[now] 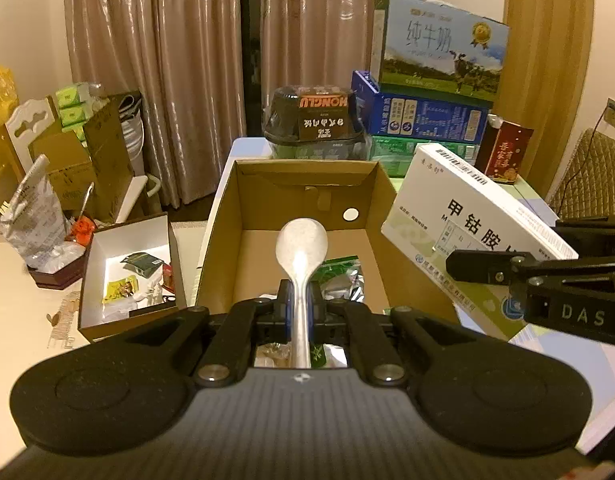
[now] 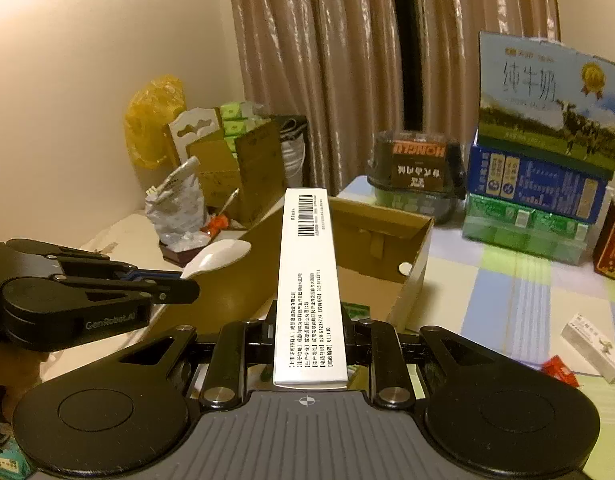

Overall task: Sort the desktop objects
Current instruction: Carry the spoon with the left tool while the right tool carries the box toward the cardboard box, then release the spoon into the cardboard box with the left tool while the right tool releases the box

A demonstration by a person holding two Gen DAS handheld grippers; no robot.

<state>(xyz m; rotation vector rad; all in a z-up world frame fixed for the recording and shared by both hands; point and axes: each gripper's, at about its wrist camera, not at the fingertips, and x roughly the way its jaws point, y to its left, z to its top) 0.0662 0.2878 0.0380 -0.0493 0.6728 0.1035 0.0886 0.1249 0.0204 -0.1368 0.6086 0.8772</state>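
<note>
1. The left gripper (image 1: 298, 312) is clamped on the handle of one pale, speckled spoon (image 1: 301, 246), whose rounded bowl points forward over the open cardboard box (image 1: 243, 200).
2. The right gripper (image 2: 309, 332) is closed on one long white medicine box (image 2: 307, 280), held edge-up, with a barcode at its far end and rows of black print along the narrow face; it is above the near edge of the cardboard box.
3. Inside the cardboard box lies one green-and-silver foil packet (image 1: 341, 280).
4. One smaller white-lined box (image 1: 127, 272) sits left of the cardboard box and holds several small packets.
5. On the checked tablecloth (image 2: 507, 300), one small white carton (image 2: 593, 346) lies beside one red wrapper (image 2: 559, 368).
6. Three cartons are stacked behind, the milk carton (image 1: 439, 44) on top.
</note>
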